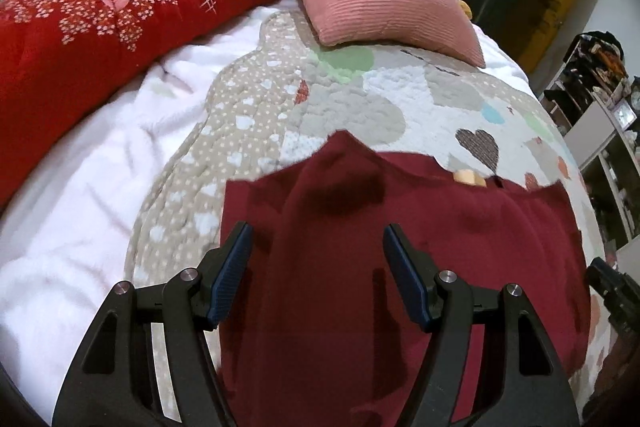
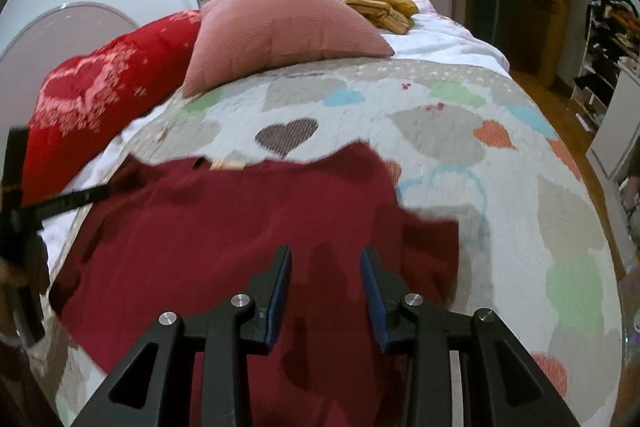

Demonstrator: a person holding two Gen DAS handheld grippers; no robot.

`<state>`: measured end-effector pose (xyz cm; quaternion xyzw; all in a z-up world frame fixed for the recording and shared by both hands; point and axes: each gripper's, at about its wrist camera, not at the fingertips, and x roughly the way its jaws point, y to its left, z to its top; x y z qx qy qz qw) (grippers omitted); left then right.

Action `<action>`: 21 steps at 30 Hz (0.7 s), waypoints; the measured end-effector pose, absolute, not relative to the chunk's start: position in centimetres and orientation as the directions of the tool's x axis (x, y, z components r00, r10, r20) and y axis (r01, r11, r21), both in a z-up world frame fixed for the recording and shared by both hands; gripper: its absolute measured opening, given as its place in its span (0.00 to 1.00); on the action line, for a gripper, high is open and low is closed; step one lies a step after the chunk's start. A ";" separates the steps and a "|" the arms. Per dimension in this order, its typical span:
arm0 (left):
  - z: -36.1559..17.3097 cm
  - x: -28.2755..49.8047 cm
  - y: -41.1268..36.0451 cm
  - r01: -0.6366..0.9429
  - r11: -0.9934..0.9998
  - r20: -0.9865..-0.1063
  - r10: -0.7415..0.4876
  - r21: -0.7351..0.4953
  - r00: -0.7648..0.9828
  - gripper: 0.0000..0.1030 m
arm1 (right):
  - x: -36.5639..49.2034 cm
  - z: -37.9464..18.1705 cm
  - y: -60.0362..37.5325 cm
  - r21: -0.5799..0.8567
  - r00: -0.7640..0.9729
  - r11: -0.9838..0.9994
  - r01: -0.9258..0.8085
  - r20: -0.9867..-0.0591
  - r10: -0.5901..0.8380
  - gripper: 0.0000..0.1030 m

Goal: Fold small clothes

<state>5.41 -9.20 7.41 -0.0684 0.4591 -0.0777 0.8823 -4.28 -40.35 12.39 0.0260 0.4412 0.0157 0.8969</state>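
Across the lower middle of both wrist views a dark red garment (image 1: 400, 247) lies spread on a heart-patterned quilt (image 1: 248, 131), its near part running under the tongs and off the bottom edge; a small tan tag (image 1: 468, 178) at its far edge is too blurred to read, and no writing is legible anywhere. Left gripper (image 1: 318, 245) hangs over the cloth with jaws wide apart and nothing pinched. Right gripper (image 2: 325, 259) stands narrower, jaws apart over the cloth, though whether the pads touch it is unclear
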 end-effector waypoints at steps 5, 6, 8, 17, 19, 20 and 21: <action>7.9 3.2 -9.7 0.092 0.983 -0.792 -0.182 -0.158 0.583 0.66 | -6.1 11.8 -40.6 -0.025 0.635 0.999 0.041 -0.772 -0.045 0.33; 7.9 2.8 -9.7 0.095 0.983 -0.792 -0.181 -0.155 0.583 0.66 | -6.0 11.3 -40.9 -0.037 0.620 0.998 0.059 -0.782 -0.065 0.33; 8.0 2.2 -9.8 0.099 0.984 -0.790 -0.178 -0.148 0.586 0.66 | -5.6 10.0 -41.9 -0.060 0.579 0.993 0.101 -0.808 -0.108 0.33; 8.1 -0.4 -9.1 0.105 0.980 -0.795 -0.198 -0.169 0.574 0.66 | -7.6 10.8 -42.5 -0.013 0.586 0.994 0.105 -0.807 -0.073 0.34; 7.8 -1.0 -8.9 0.106 0.979 -0.799 -0.201 -0.172 0.566 0.66 | -8.9 11.6 -41.4 -0.036 0.603 0.997 0.066 -0.795 -0.068 0.34; 7.6 -1.2 -8.8 0.106 0.980 -0.802 -0.201 -0.172 0.562 0.66 | -9.4 11.7 -41.0 -0.041 0.607 0.998 0.054 -0.792 -0.065 0.34; 7.4 -1.5 -8.7 0.105 0.979 -0.805 -0.201 -0.172 0.559 0.66 | -10.0 11.8 -40.7 -0.044 0.609 0.998 0.043 -0.791 -0.061 0.34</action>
